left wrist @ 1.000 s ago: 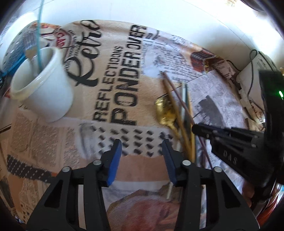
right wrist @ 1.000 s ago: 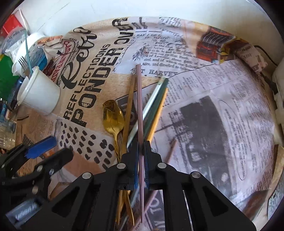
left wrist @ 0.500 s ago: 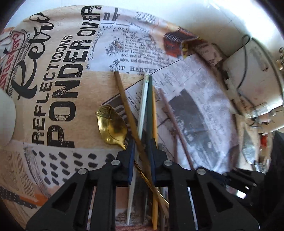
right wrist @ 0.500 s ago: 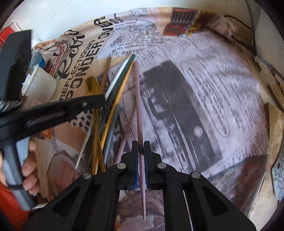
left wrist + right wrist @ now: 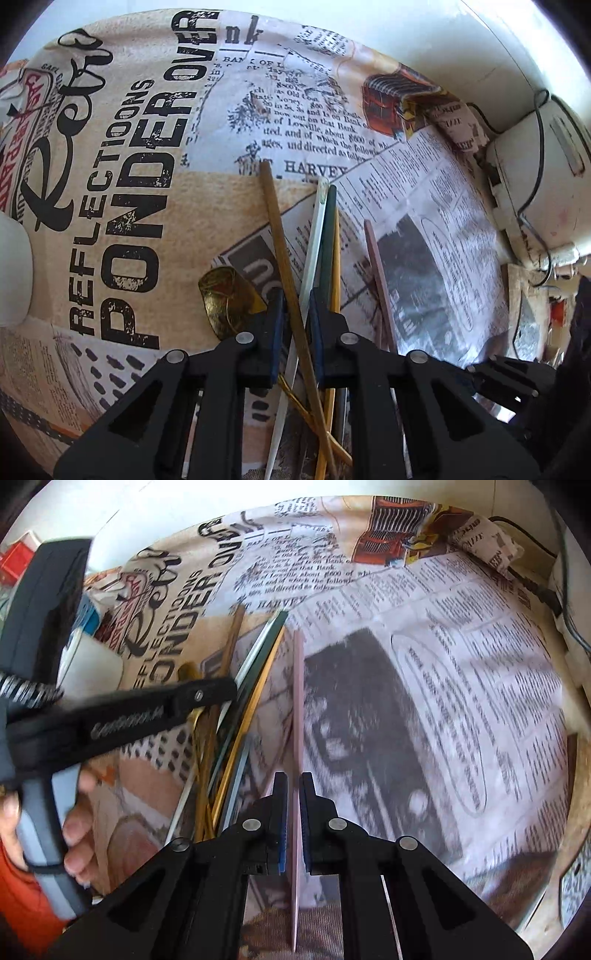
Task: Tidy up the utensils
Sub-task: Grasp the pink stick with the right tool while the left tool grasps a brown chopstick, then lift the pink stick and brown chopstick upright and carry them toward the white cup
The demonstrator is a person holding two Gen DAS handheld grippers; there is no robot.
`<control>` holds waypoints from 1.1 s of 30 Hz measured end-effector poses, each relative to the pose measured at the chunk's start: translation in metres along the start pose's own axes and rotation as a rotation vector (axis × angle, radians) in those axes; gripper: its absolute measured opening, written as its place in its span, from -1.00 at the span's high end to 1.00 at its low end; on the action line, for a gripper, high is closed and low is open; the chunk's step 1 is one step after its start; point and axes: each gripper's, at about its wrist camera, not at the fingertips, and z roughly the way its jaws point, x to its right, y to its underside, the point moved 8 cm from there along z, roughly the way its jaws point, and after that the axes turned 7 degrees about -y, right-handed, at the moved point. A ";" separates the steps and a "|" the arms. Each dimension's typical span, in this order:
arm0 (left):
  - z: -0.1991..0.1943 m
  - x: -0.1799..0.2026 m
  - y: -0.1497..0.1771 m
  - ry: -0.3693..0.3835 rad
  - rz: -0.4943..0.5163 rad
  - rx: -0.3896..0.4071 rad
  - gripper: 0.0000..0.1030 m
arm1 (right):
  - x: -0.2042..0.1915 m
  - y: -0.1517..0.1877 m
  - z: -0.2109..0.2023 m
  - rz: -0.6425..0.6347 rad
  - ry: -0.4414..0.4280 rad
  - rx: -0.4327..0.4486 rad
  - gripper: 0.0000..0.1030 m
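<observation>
Several chopsticks lie bunched on a newspaper-print cloth (image 5: pixel 140 122): brown (image 5: pixel 275 221), white (image 5: pixel 314 240), green (image 5: pixel 328 236) and yellow (image 5: pixel 337 266). A gold spoon (image 5: pixel 225 306) lies just left of them. My left gripper (image 5: pixel 295 314) points down over the bunch. Its jaws are closing, and the brown chopstick sits between the pads where it crosses the white one. My right gripper (image 5: pixel 294 797) is shut on a pink chopstick (image 5: pixel 298 701), held to the right of the pile over a newspaper sheet (image 5: pixel 443 701). The left gripper (image 5: pixel 225 690) also shows from the side there, held by a hand (image 5: pixel 74 819).
A white cup (image 5: pixel 92 664) stands at the left; only its edge (image 5: pixel 11 273) shows in the left wrist view. A white device with black cables (image 5: pixel 535 192) sits at the right edge. Another reddish stick (image 5: pixel 376 266) lies on the newspaper sheet. A white wall runs behind.
My left gripper swung right from bare cloth onto the pile and narrowed around the brown chopstick. My right gripper carried the pink chopstick rightward, off the bunch.
</observation>
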 end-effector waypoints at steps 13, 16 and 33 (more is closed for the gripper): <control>-0.023 0.001 0.007 -0.009 0.029 0.058 0.90 | -0.007 -0.025 0.021 -0.045 0.076 0.015 0.87; -0.033 0.001 0.008 -0.006 0.035 0.083 0.90 | -0.012 -0.026 0.027 -0.056 0.083 0.018 0.88; -0.111 0.008 0.020 -0.004 0.095 0.239 0.90 | -0.017 -0.016 -0.060 -0.011 0.061 0.206 0.88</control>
